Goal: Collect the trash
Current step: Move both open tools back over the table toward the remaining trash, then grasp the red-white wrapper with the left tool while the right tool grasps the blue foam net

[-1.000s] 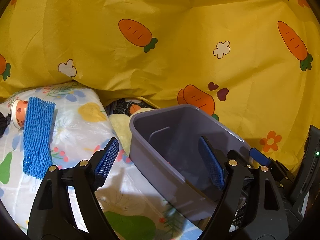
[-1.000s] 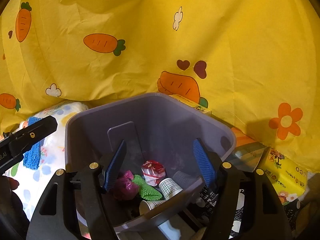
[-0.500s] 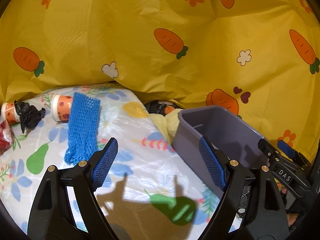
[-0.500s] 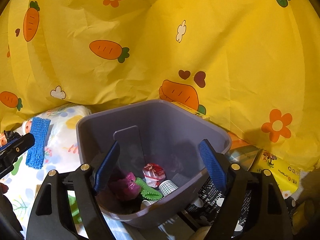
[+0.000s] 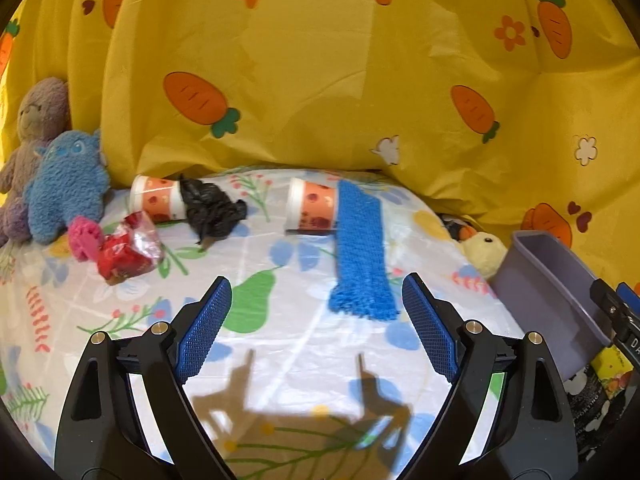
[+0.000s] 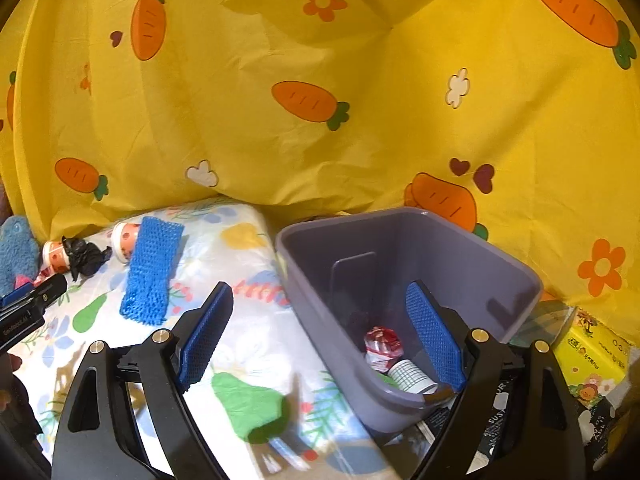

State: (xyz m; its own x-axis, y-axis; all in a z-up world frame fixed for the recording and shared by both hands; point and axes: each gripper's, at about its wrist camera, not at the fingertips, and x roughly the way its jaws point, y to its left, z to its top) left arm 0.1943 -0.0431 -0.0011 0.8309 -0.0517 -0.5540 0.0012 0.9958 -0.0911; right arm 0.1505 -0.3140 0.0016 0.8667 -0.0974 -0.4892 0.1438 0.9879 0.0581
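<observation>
While both grippers stood wide and empty, their jaws having just been opening with nothing between them, the left gripper (image 5: 316, 320) faced the remaining litter: a blue foam net (image 5: 360, 252) at frame centre draped over a paper cup (image 5: 310, 210), with a second cup (image 5: 158, 198), crumpled black plastic (image 5: 212, 210) and a red foil wrapper (image 5: 128, 250) at centre left. Judging by its springy mesh, the net wanted a pinch across its narrow width. The right gripper (image 6: 320, 340) straddled the near wall of the smooth purple bin (image 6: 460, 248) at lower right.
</observation>
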